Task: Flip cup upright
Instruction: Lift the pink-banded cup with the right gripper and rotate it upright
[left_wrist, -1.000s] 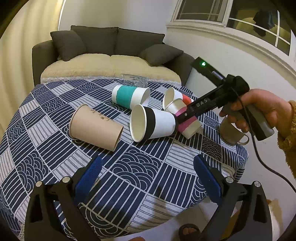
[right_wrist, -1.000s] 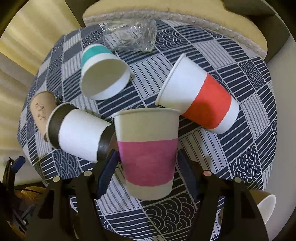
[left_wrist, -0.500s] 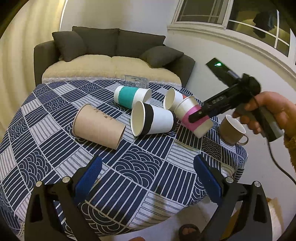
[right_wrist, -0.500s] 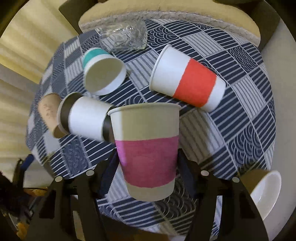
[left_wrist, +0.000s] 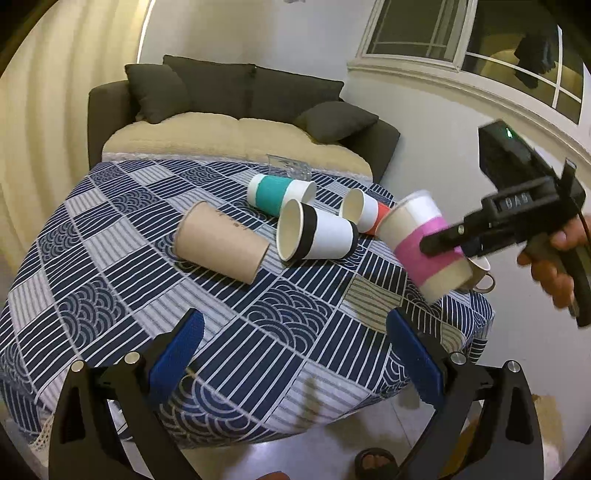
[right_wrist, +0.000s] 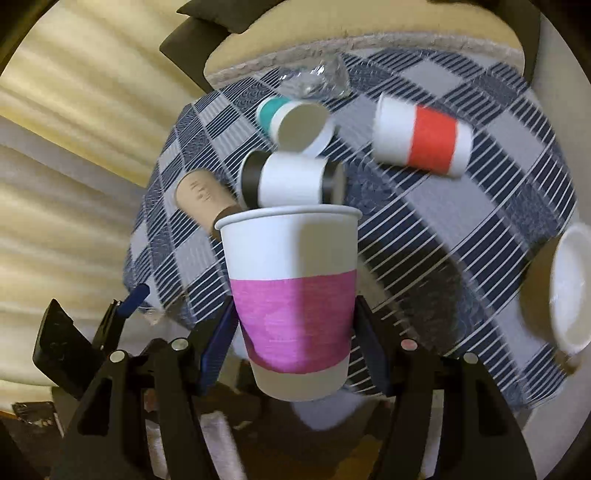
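Note:
My right gripper (right_wrist: 295, 325) is shut on a white paper cup with a pink band (right_wrist: 293, 306). It holds the cup in the air above the table's right side, tilted, mouth up and to the left in the left wrist view (left_wrist: 424, 247). My left gripper (left_wrist: 295, 354) is open and empty over the table's near edge. Other cups lie on their sides: a brown one (left_wrist: 221, 247), a black-banded one (left_wrist: 314, 232), a teal-banded one (left_wrist: 280, 194) and a red-banded one (left_wrist: 364, 214).
The round table has a blue patterned cloth (left_wrist: 147, 280). A clear glass (left_wrist: 288, 170) lies at the far edge. A beige mug (right_wrist: 565, 291) stands near the right edge. A sofa (left_wrist: 236, 122) sits behind the table.
My right gripper has lifted the pink-banded cup off the table and moved it right and toward me, away from the other cups. The left gripper has stayed open.

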